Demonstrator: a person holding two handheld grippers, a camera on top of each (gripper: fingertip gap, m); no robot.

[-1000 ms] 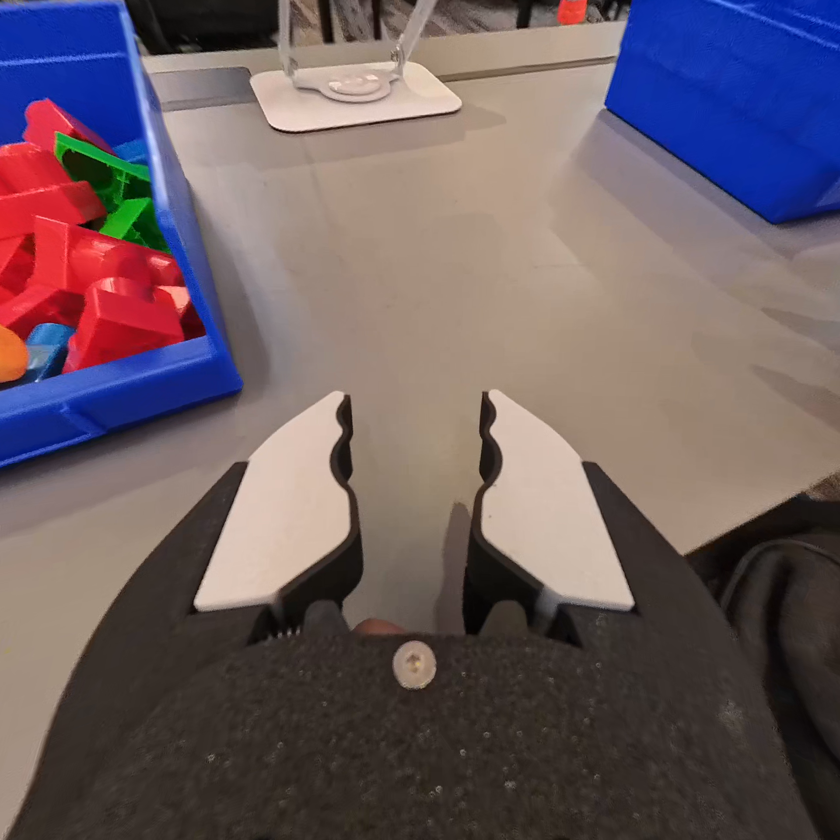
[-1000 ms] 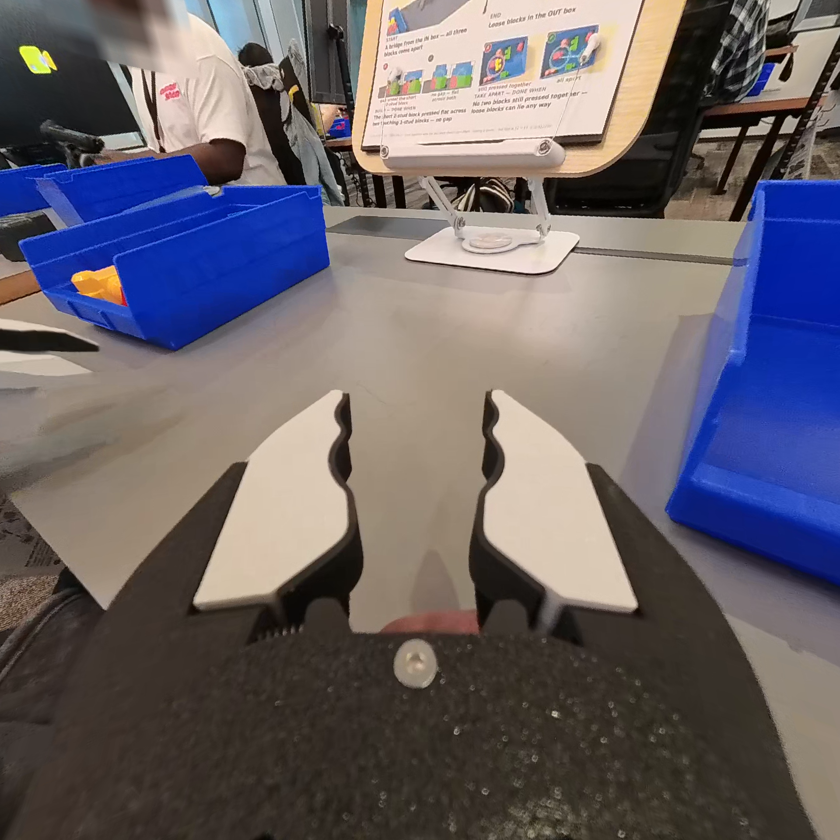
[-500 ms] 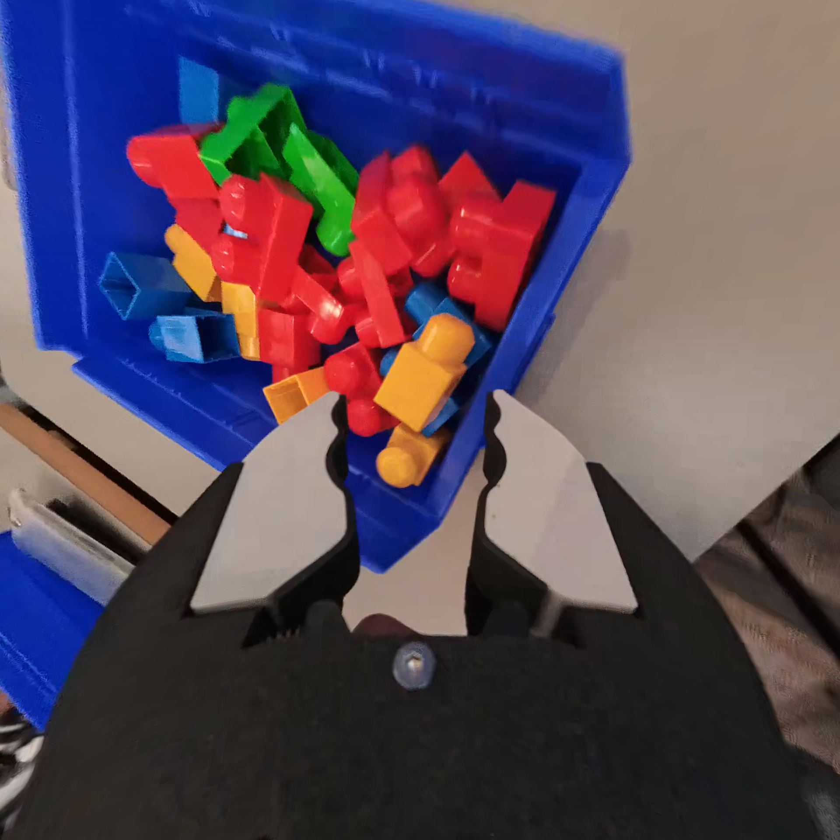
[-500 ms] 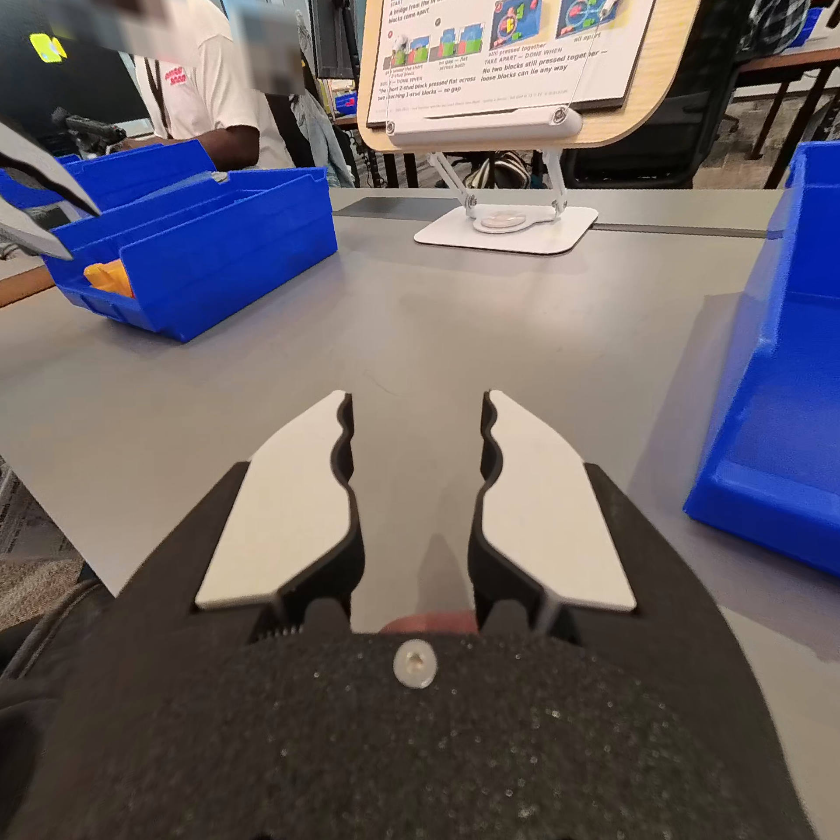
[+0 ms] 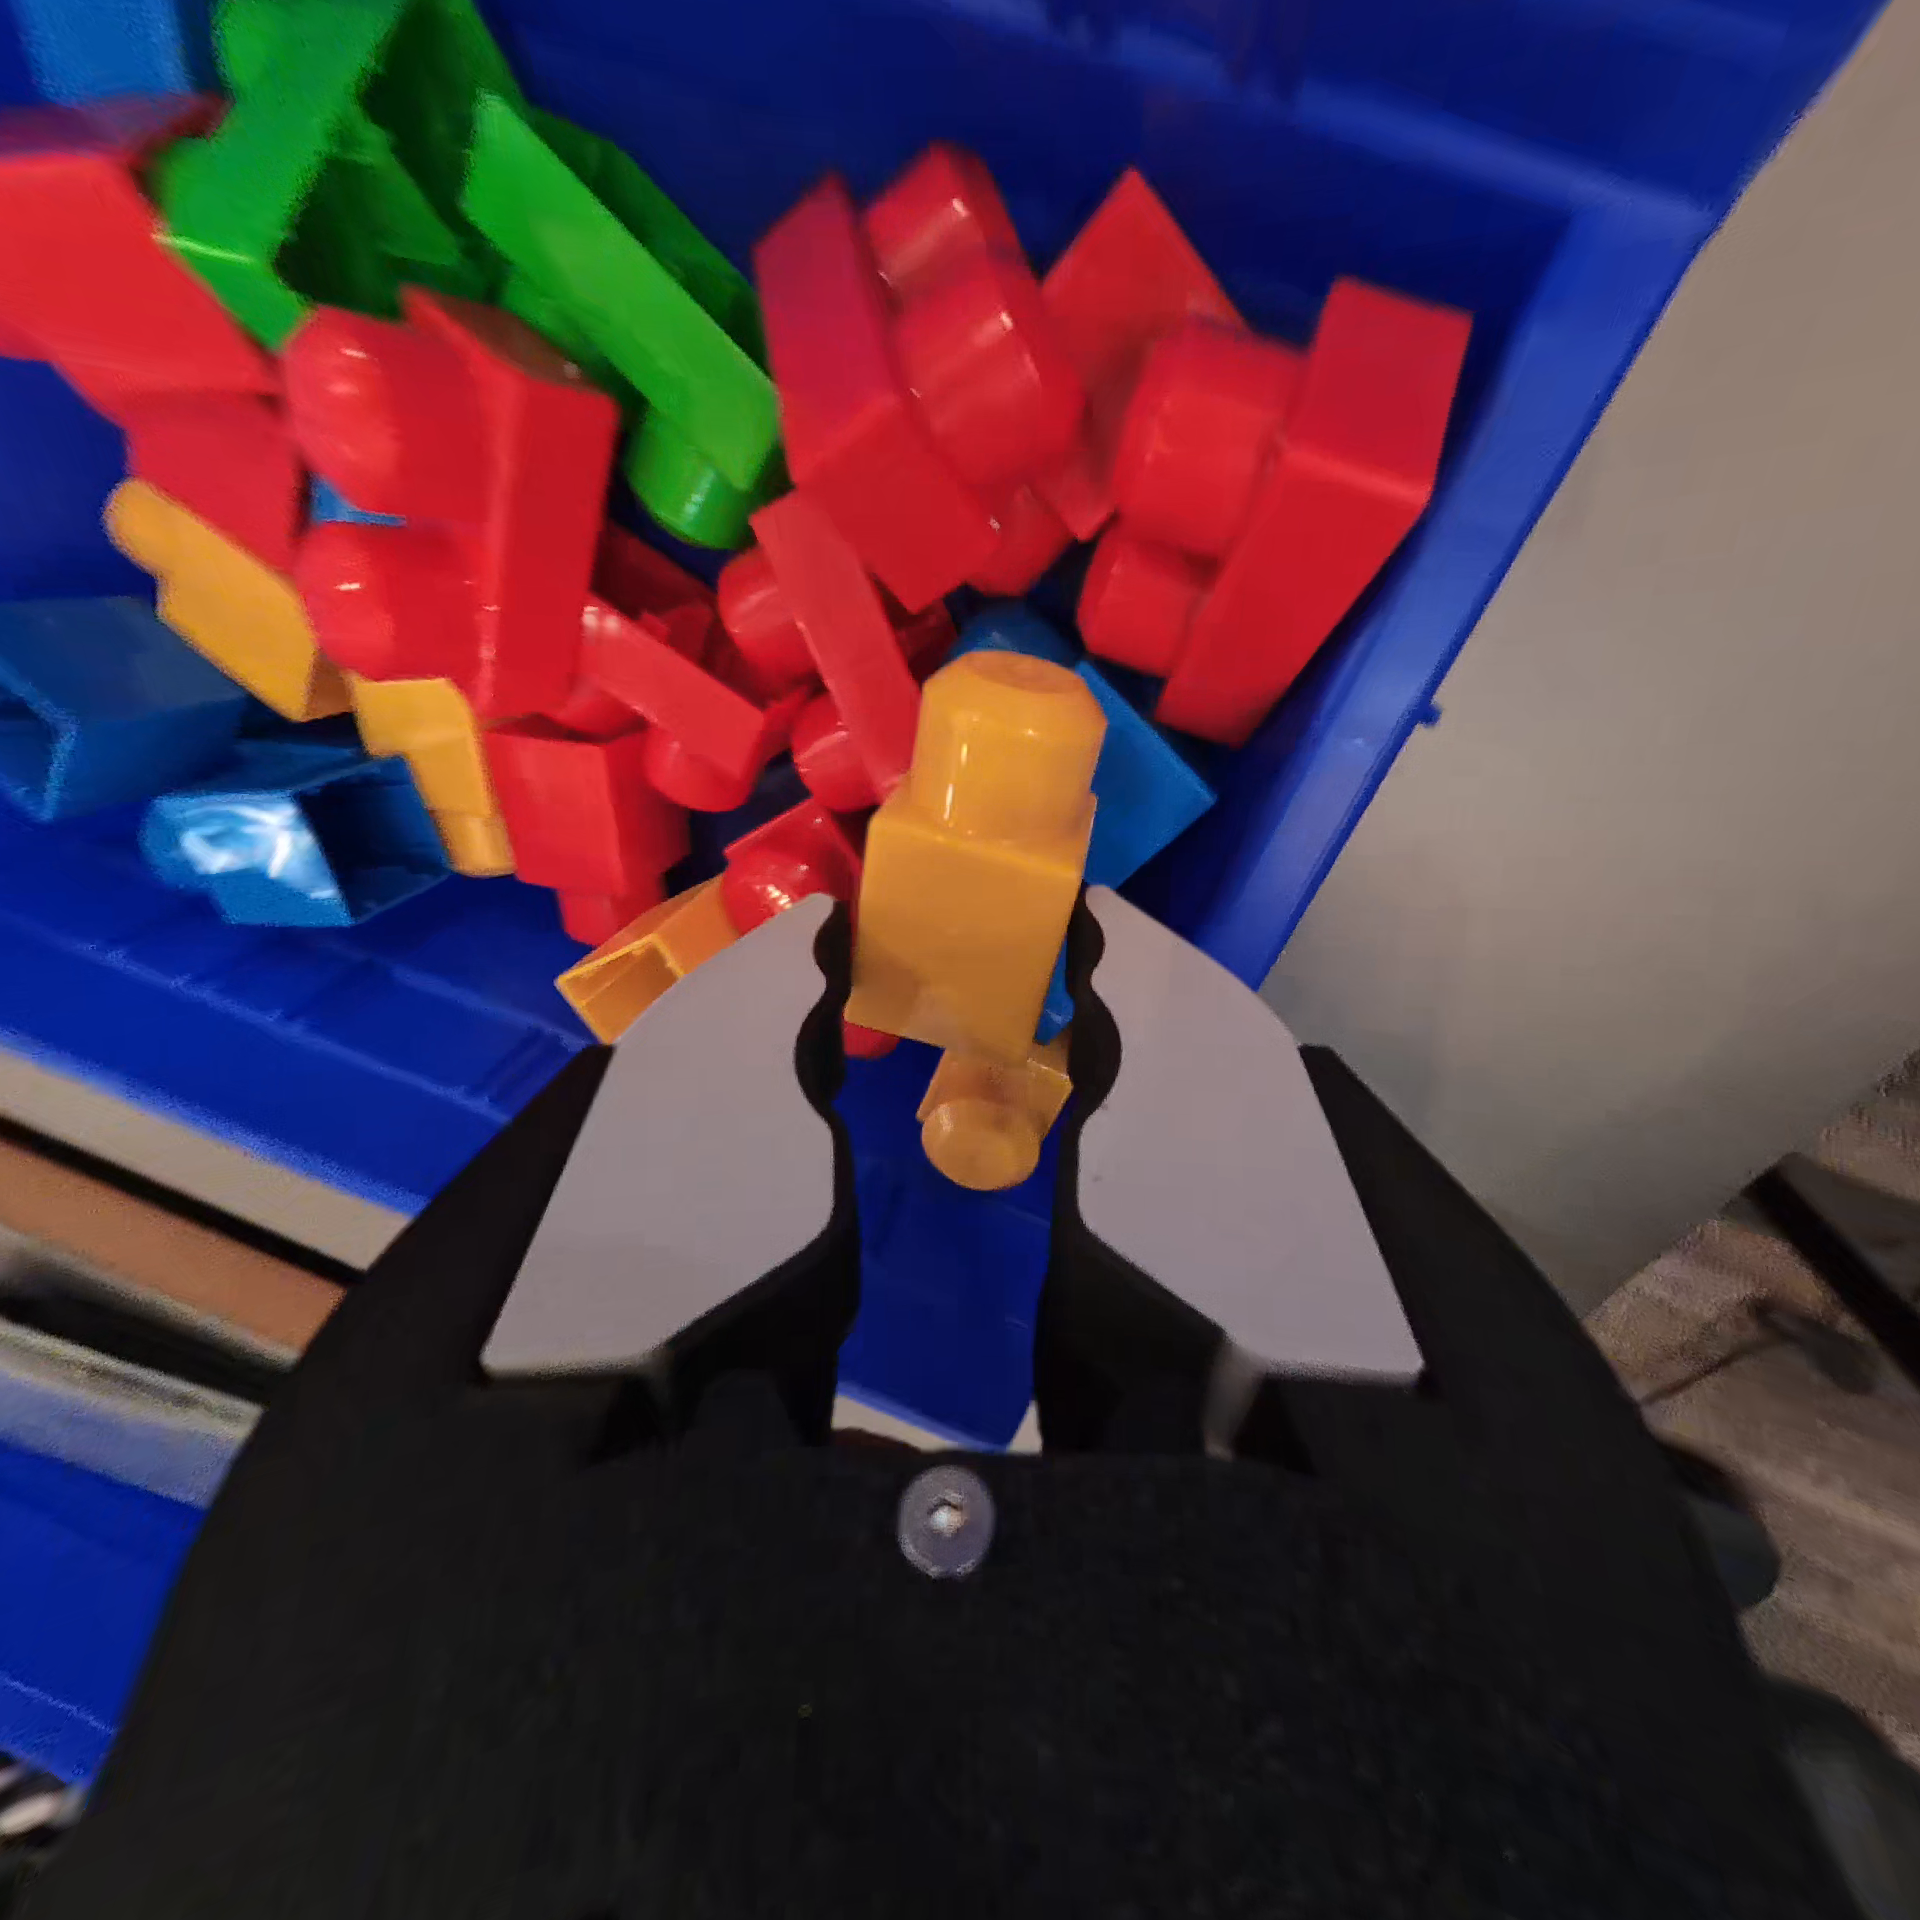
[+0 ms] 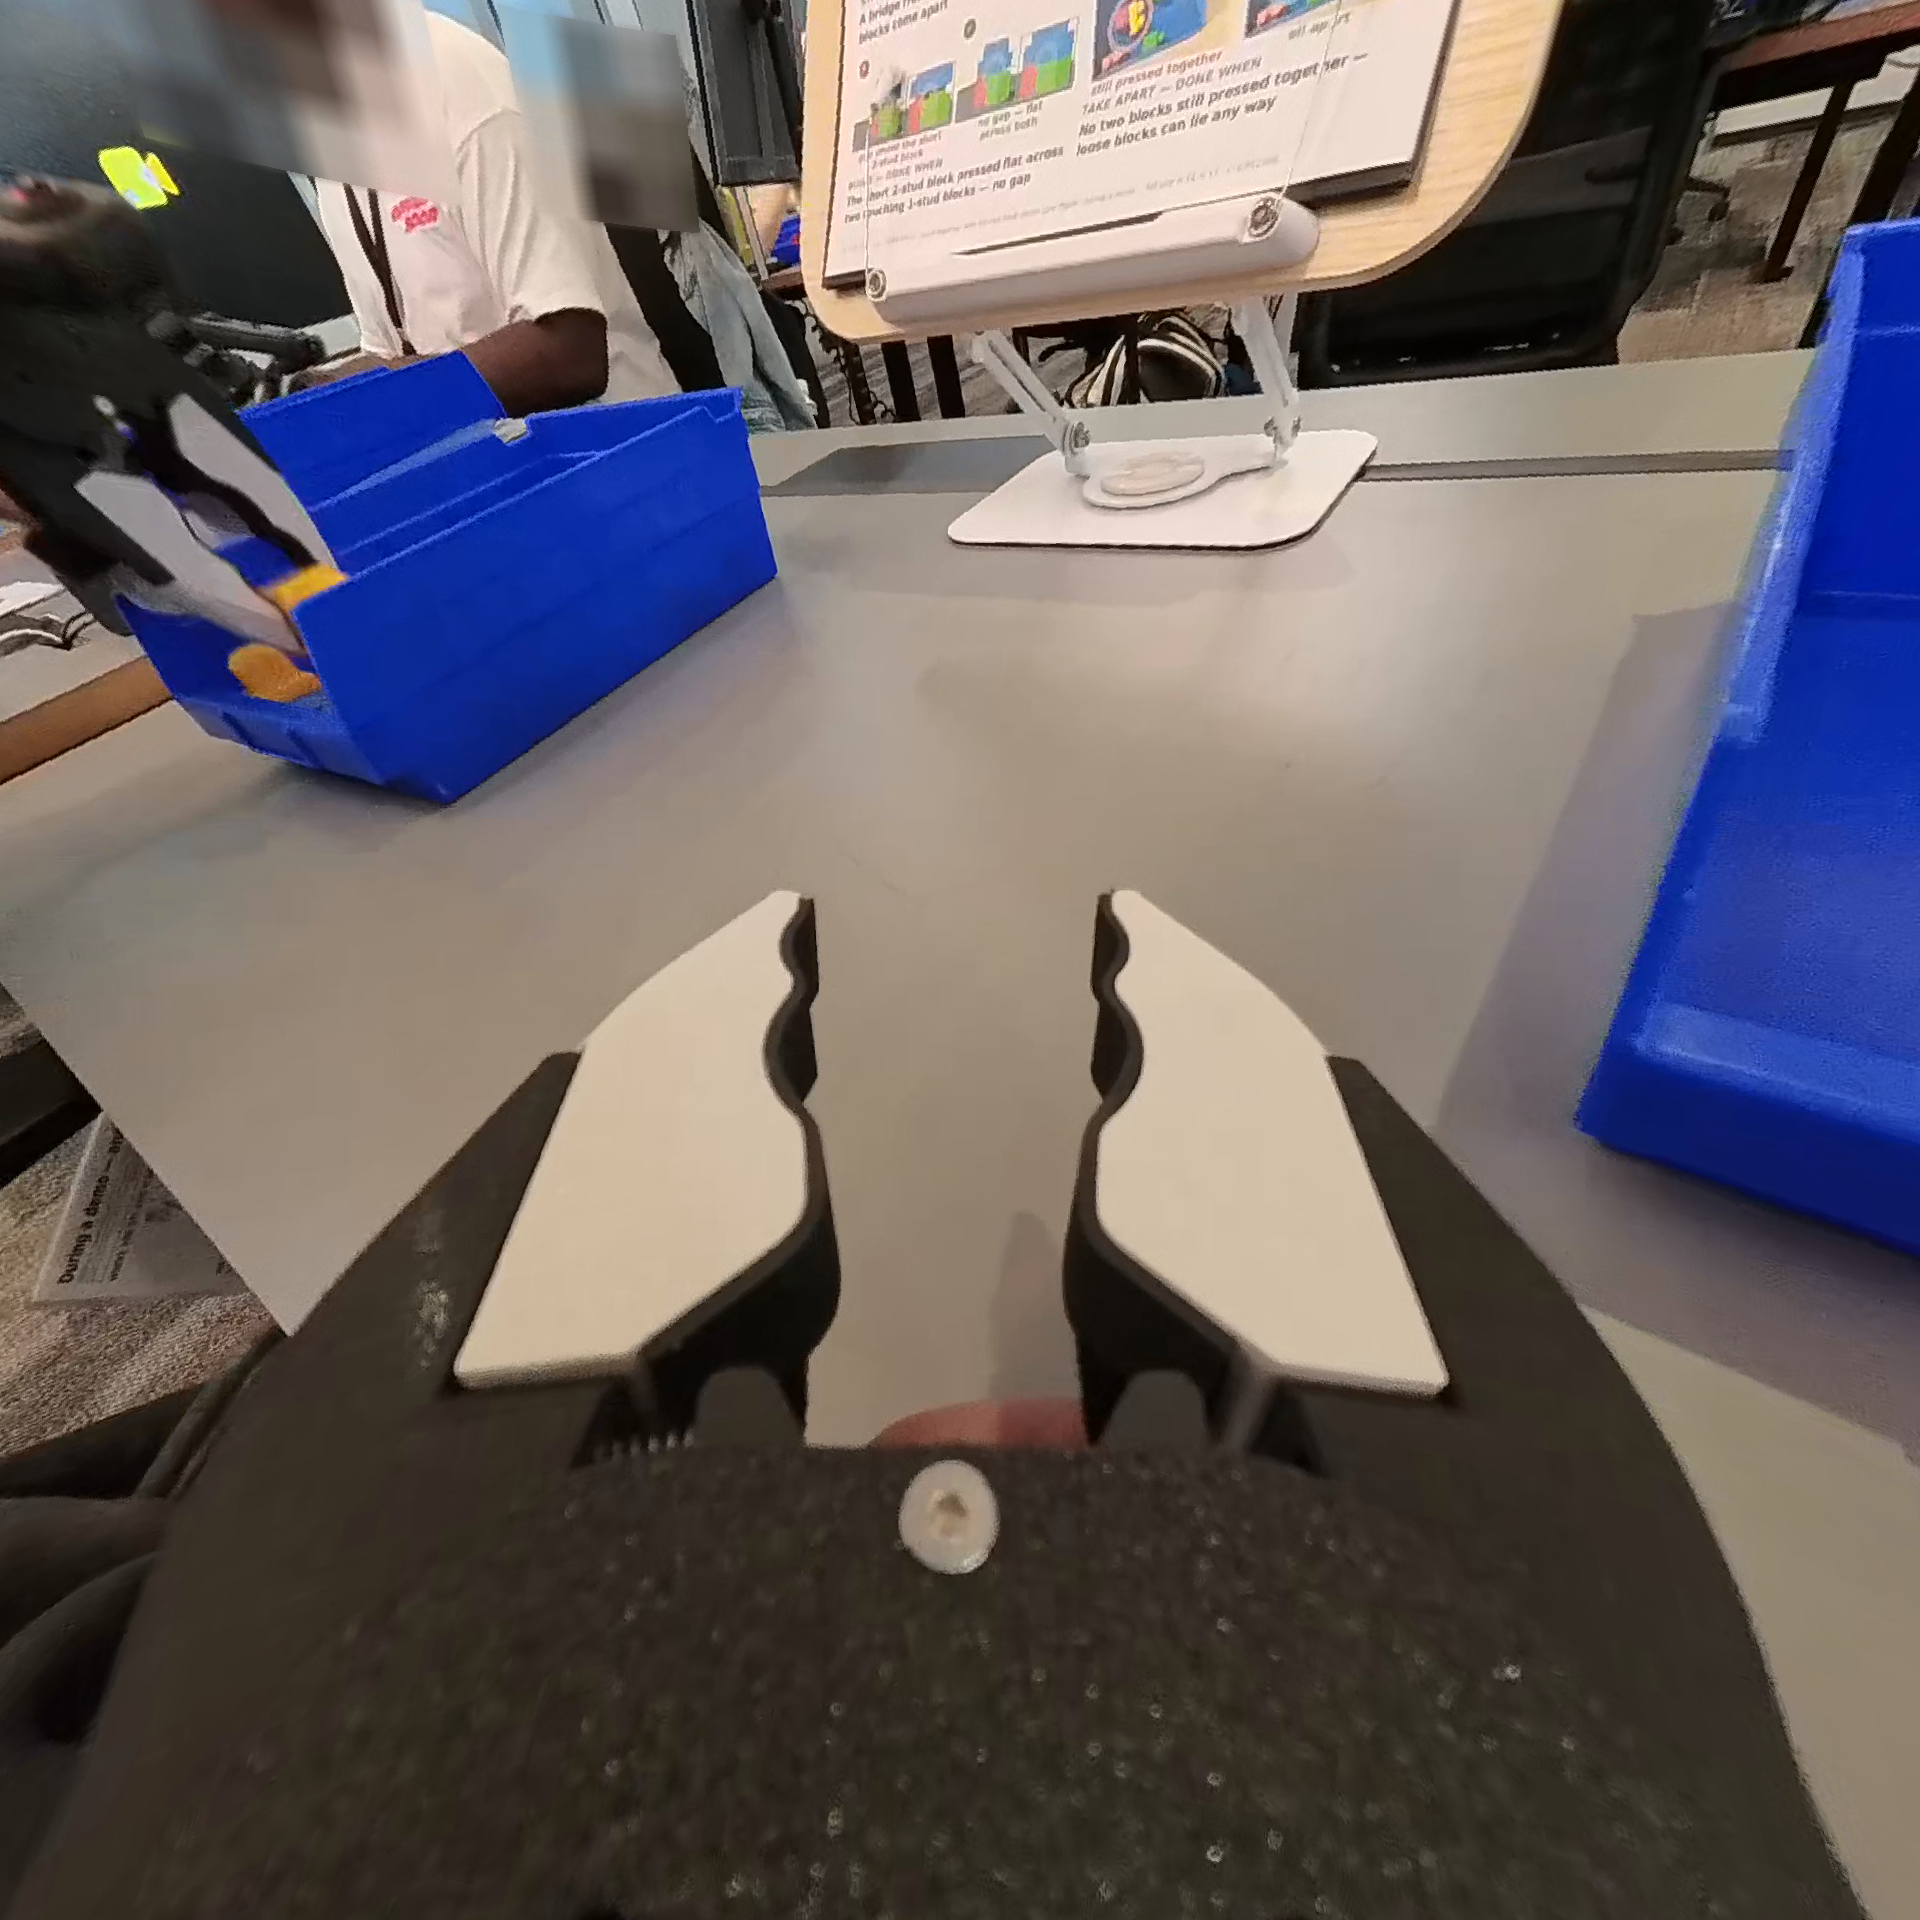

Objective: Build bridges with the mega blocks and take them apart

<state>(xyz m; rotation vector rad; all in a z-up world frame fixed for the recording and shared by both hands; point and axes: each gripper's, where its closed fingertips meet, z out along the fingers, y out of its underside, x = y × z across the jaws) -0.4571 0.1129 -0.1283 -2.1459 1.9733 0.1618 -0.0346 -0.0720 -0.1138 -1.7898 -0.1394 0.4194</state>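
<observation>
The left claw (image 5: 956, 935) is down inside the blue bin (image 5: 1507, 582) at the desk's left edge, its two white-faced fingers (image 5: 686, 1132) drawn in on either side of an orange one-stud block (image 5: 971, 862). The right fingertip touches the block's side; whether the left one presses it too I cannot tell through the blur. The block stands stud-up on the heap near the bin's corner, with a second orange block (image 5: 987, 1122) lying just under it between the fingers. Around them the bin is piled with mega blocks: mostly red ones (image 5: 914, 395), a couple of green ones (image 5: 613, 301) toward the far wall, blue ones (image 5: 104, 696) low at the left.

The right claw (image 6: 954, 914) hangs above the bare grey desk (image 6: 1039, 727), fingers spread wide with nothing between them. From its side the same bin (image 6: 540, 603) shows at the far left with the left claw (image 6: 218, 561) dipped into it, and another blue bin (image 6: 1787, 935) sits at the right edge. Straight ahead a white stand (image 6: 1164, 488) props up a wood-backed instruction sheet (image 6: 1122, 135) with printed text and small coloured pictures. Behind the desk a person in a white T-shirt (image 6: 488, 270) bearing a small red chest print stands by the left bin.
</observation>
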